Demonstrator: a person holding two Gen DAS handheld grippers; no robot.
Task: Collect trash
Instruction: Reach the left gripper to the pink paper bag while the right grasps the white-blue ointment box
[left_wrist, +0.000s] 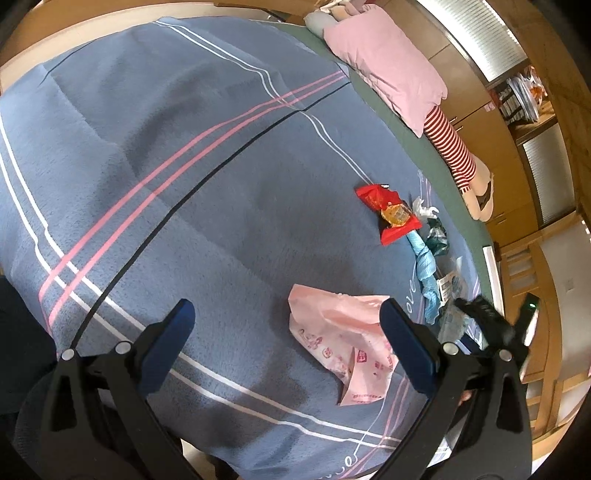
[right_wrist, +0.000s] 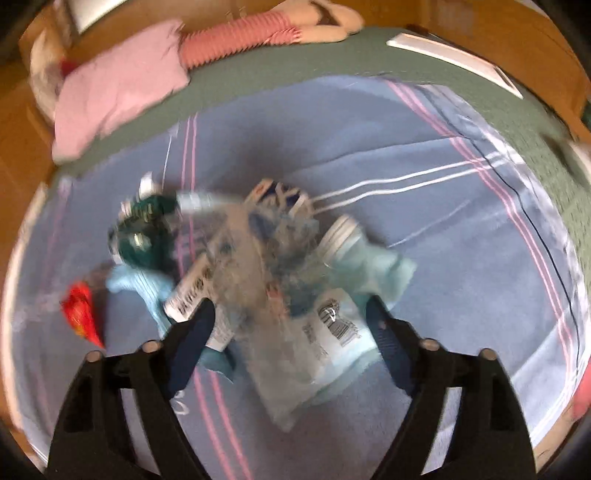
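A pile of trash lies on a blue striped blanket (left_wrist: 184, 155). In the left wrist view my left gripper (left_wrist: 288, 314) is open and empty, with a pink printed plastic bag (left_wrist: 343, 339) just inside its right finger. Beyond lie a red snack wrapper (left_wrist: 391, 214), a light blue wrapper (left_wrist: 424, 273) and a dark green wrapper (left_wrist: 437, 236). My right gripper (left_wrist: 480, 314) shows at the right over clear plastic. In the blurred right wrist view my right gripper (right_wrist: 291, 306) is open above clear plastic packaging (right_wrist: 280, 280) with barcode labels; the green wrapper (right_wrist: 144, 229) and red wrapper (right_wrist: 81, 306) lie left.
A pink pillow (left_wrist: 388, 66) and a doll in red-striped clothing (left_wrist: 450, 147) lie along the bed's far edge on a green sheet (right_wrist: 332, 62). Wooden cabinets (left_wrist: 517, 229) stand beyond the bed. A white flat item (right_wrist: 454, 59) lies at the bed's corner.
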